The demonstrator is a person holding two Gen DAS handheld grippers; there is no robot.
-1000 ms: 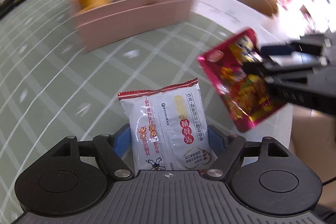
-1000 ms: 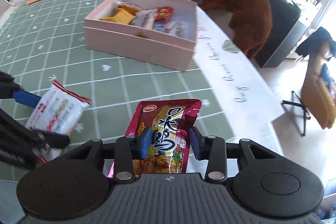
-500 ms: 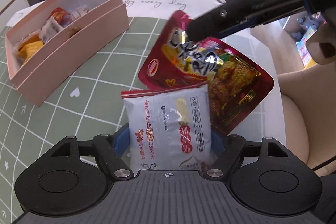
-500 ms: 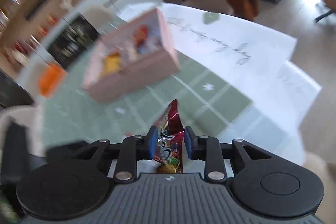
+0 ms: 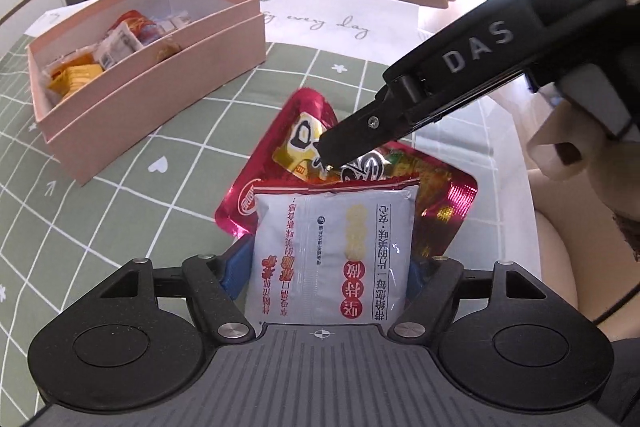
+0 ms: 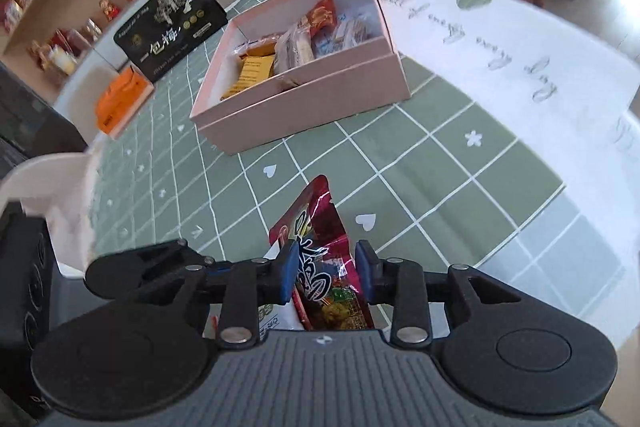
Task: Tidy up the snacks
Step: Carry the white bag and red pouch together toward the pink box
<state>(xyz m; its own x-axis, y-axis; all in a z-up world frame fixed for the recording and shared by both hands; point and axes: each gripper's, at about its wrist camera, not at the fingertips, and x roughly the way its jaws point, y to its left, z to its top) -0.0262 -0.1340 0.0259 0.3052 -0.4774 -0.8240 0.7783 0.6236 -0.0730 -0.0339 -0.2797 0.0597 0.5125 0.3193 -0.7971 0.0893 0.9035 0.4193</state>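
Two packets, one overlap: the red pouch (image 5: 444, 195) sat just ahead of my left tongs (image 5: 324, 269), its near part hidden behind the top edge of the white packet (image 5: 332, 251). I judged that moving one hand alone could knock or drag the other packet loose.
Pink box (image 5: 160, 99): it stood well ahead of both tongs, off to the left of the left pair, and was already part full. A pouch brought in crooked could catch its wall, I reckoned.
Red pouch: it was crumpled and nearly edge-on between the pads of my right tongs (image 6: 326, 267), whose narrow jaws had just been opening a little. My worry was that the slick foil would slide out.
White packet: my left tongs gripped it across its width, jaws wide and just closing a touch. So broad a hold on a soft bag might buckle it.
Right hand pose: the tongs pitched steeply down, reaching in from the right across the front of the left pair.
Left hand pose: these also angled steeply down, toward the green checked cloth (image 5: 120, 207).
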